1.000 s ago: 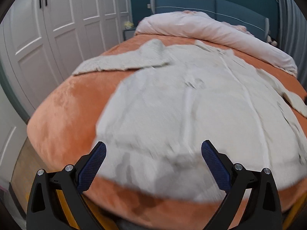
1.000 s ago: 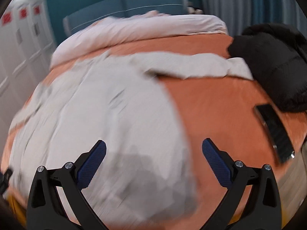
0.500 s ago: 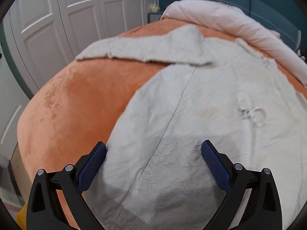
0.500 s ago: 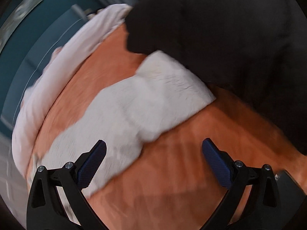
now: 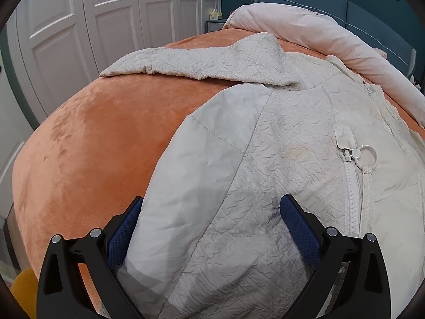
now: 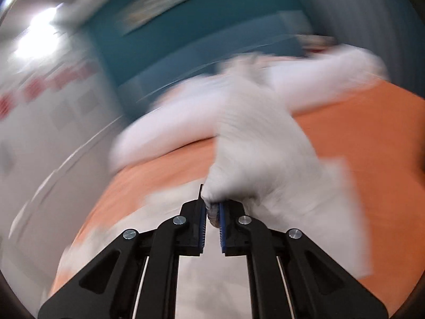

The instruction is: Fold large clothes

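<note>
Pale jacket [image 5: 279, 159] is spread across an orange bed [image 5: 93, 159] as one sleeve [image 6: 255, 154] is lifted for folding.

The jacket is laid front-up over the near right of the bed, its left sleeve stretched far left. The right gripper [image 6: 212, 212] is seen clenched on a bunch of sleeve fabric, raised in blur; the thin pinch could be lost mid-swing, and the sleeve would be dropped crumpled. The left gripper [image 5: 209, 228] is held released, straddling the near hem, so the body could be dragged askew. The zipper ring [image 5: 368, 156] could be snagged.
</note>
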`<state>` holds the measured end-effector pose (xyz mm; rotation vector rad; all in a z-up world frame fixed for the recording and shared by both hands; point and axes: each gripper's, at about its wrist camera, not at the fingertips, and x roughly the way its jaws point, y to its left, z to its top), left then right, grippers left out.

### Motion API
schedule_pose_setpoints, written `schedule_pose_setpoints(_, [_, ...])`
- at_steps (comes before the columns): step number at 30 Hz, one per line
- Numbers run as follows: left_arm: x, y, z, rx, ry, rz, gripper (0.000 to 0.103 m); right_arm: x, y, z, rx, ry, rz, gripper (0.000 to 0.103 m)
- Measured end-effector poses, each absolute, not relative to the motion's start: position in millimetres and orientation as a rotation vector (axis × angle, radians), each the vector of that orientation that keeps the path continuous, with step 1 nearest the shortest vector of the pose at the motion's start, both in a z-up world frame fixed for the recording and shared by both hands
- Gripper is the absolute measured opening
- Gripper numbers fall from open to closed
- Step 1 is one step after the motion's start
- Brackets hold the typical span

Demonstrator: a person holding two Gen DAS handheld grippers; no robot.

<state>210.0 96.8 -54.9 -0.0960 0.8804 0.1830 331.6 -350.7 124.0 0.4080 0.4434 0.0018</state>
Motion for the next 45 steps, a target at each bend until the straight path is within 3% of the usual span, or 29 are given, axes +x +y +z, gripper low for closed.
schedule_pose_setpoints(1, [209.7, 97.4, -54.2, -0.1, 0.883, 0.181, 0.098, 345.1, -313.0, 121.8, 0.368, 0.475, 0.091, 0.019])
schedule_pose_setpoints(2, [210.0, 98.5, -52.8, -0.106, 0.888, 0.177, 0.098, 356.1, -273.9, 115.0, 0.325, 0.508, 0.166, 0.035])
schedule_pose_setpoints(4, [211.0, 102.5, -44.9, -0.138, 0.908, 0.165, 0.098, 367.4, -192.9, 91.0, 0.201, 0.587, 0.252, 0.045])
schedule_pose_setpoints(9, [224.3, 116.7, 0.6, -0.3, 0.832, 0.051, 0.098, 333.6, -134.5, 41.6, 0.158, 0.679, 0.3, 0.047])
schedule_pose_setpoints(15, [299.1, 73.5, 31.5, -0.349, 0.792, -0.15, 0.098, 292.0, -250.3, 22.9, 0.33, 0.725, -0.015, 0.048])
schedule_pose_setpoints(21, [390.6, -1.0, -11.2, -0.399, 0.965, -0.276, 0.094, 289.4, -345.0, 17.6, 0.42, 0.684, -0.252, 0.049])
schedule_pose_setpoints(22, [399.2, -8.3, -18.2, -0.412, 0.986, -0.279, 0.077, 296.5, -351.2, 14.7, 0.415, 0.689, -0.272, 0.049])
schedule_pose_setpoints(23, [410.0, -17.0, -26.1, -0.419, 1.004, -0.286, 0.064, 304.8, -355.8, 13.3, 0.409, 0.697, -0.282, 0.039])
schedule_pose_setpoints(24, [418.3, -24.9, -30.9, -0.4, 1.018, -0.285, 0.036, 313.8, -358.7, 10.8, 0.403, 0.711, -0.27, 0.029])
schedule_pose_setpoints(25, [422.4, -29.6, -30.6, -0.378, 1.012, -0.272, 0.02, 323.5, -359.0, 10.0, 0.398, 0.725, -0.256, 0.01])
schedule_pose_setpoints(26, [427.4, -32.7, -25.0, -0.357, 0.975, -0.269, 0.013, 325.1, -359.7, 8.8, 0.396, 0.723, -0.251, 0.005])
schedule_pose_setpoints(28, [433.5, -37.5, -8.2, -0.308, 0.895, -0.282, 0.007, 334.7, -353.4, 22.0, 0.387, 0.661, -0.224, 0.005])
schedule_pose_setpoints(31, [445.4, -41.6, 8.4, -0.226, 0.811, -0.264, 0.006, 355.3, -358.0, 17.4, 0.358, 0.653, -0.241, 0.005])
schedule_pose_setpoints(35, [465.2, -48.5, -34.4, -0.104, 0.887, -0.184, 0.002, 379.5, -375.8, -36.8, 0.377, 0.826, -0.297, 0.0])
schedule_pose_setpoints(38, [472.5, -33.5, -78.1, -0.17, 0.961, -0.16, 0.003, 377.0, -374.8, -47.6, 0.366, 0.822, -0.28, 0.0])
schedule_pose_setpoints(45, [477.5, -34.0, -82.1, -0.186, 0.951, -0.154, 0.003, 380.8, -367.1, -51.5, 0.306, 0.844, -0.278, 0.0])
